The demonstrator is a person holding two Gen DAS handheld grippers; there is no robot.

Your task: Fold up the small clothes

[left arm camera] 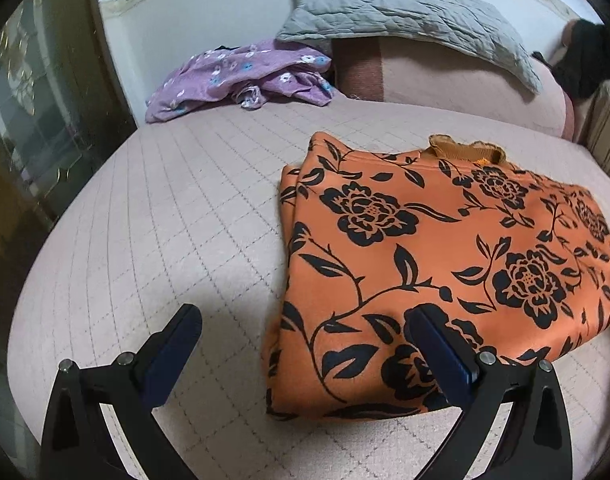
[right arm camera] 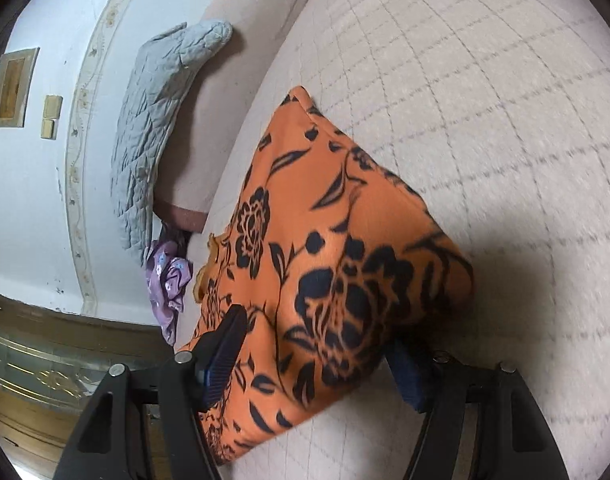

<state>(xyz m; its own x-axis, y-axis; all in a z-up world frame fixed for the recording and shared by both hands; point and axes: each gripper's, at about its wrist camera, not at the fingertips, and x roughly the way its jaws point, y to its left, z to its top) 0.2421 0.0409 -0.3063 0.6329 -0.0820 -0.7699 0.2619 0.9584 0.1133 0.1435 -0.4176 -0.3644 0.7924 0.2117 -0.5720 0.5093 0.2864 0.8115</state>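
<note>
Now orange garment (right arm camera: 325, 248) between right gripper (right arm camera: 317, 344) fingers.

The orange garment (left arm camera: 445, 264) is looking like a soft, matt cloth with a faintly fuzzy nap, its black floral print lying flat in the weave; a ribbed knit trim (left arm camera: 465, 150) is showing at its far edge. The bed cover (left arm camera: 165, 216) is appearing as matt, quilted pinkish fabric crossed by stitched lines. The grey pillow (left arm camera: 405, 24) is showing a crinkled, quilted cloth. The purple floral garment (left arm camera: 241, 76) is looking thin, smooth and rumpled. The left claw (left arm camera: 301, 332) is showing matt black plastic arms, dark blue ribbed pads (left arm camera: 441, 344) and small shiny metal pins (left arm camera: 125, 359). The cabinet (right arm camera: 45, 380) is looking like glossy wood.
</note>
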